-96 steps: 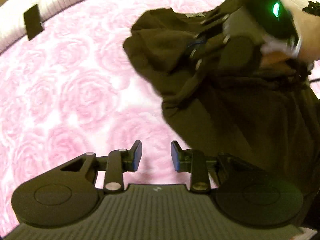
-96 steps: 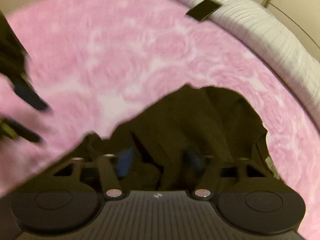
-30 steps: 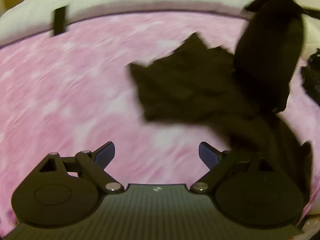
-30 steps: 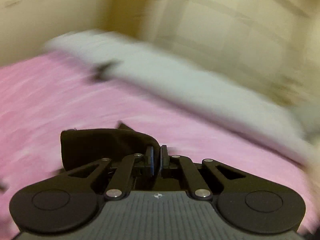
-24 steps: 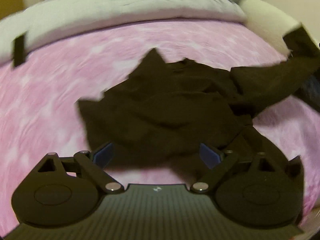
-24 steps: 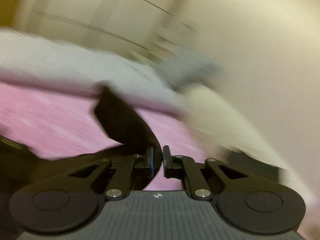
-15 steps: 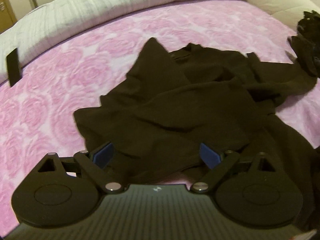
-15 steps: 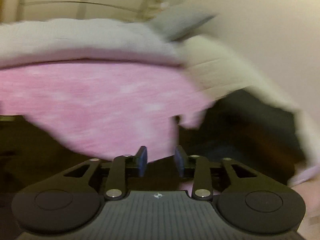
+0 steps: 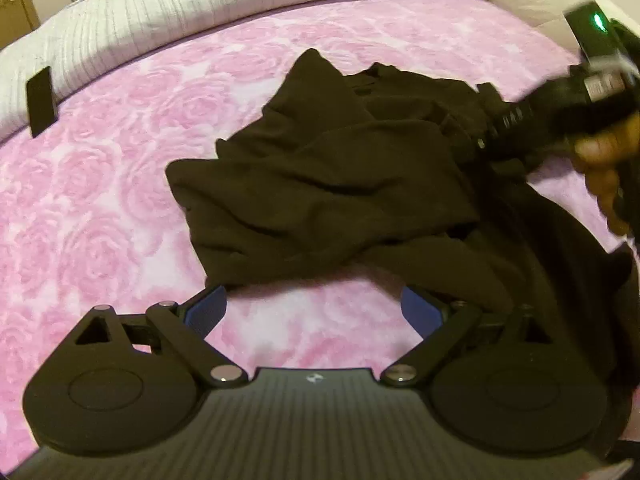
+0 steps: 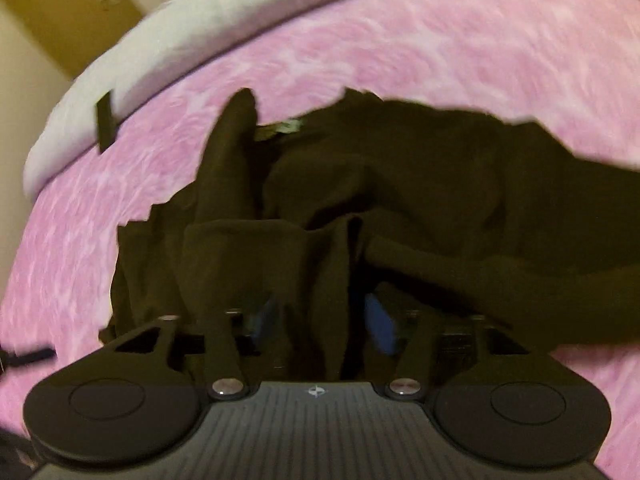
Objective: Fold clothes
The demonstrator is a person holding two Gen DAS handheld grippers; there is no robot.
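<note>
The crumpled dark brown cloth garment (image 9: 328,184) lies mid-frame on the pink rose-patterned bed (image 9: 100,220). The left gripper (image 9: 314,312) is spread, empty. The right gripper (image 10: 320,320) is closing with a fabric fold between its jaws; grabbing several layers could bunch the fold.

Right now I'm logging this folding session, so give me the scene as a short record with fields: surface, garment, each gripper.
surface: pink rose-pattern blanket on a bed
garment: dark garment, crumpled, not yet folded
left gripper: jaws wide open, nothing between them, over bare blanket at the garment's near edge
right gripper: jaws closing, a fold of the garment between them
other: small black tag at the white bedding's edge
</note>
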